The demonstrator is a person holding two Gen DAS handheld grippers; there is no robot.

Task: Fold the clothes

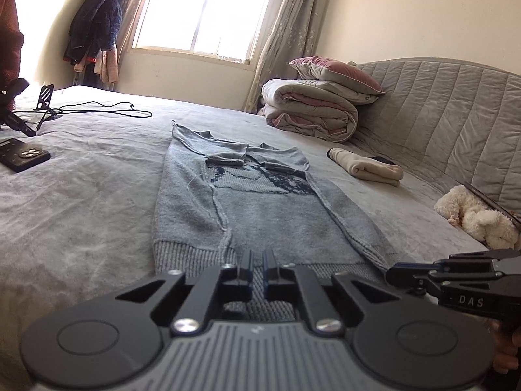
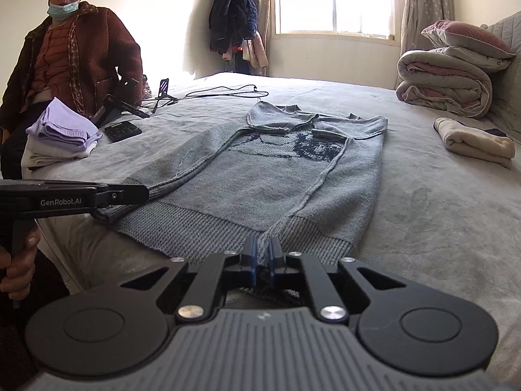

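A grey knit sweater (image 1: 260,208) with a dark blue pattern lies flat on the bed, both sleeves folded in over its chest. Its ribbed hem (image 2: 228,228) faces me at the bed's near edge. My left gripper (image 1: 257,260) is shut on the hem near its left corner, with ribbed fabric showing between the fingers. From the right wrist view the left gripper (image 2: 145,194) comes in from the left side. My right gripper (image 2: 262,249) is shut on the hem toward the right corner, where a sleeve seam ends. The right gripper (image 1: 390,273) shows at the lower right of the left wrist view.
A folded cream garment (image 2: 472,141) lies right of the sweater, with a rolled quilt and pillow (image 2: 446,78) behind it. A plush toy (image 1: 472,218) rests by the headboard. A stack of folded lilac clothes (image 2: 62,130), a phone (image 2: 123,130), a cable and a seated person (image 2: 65,65) are at the left.
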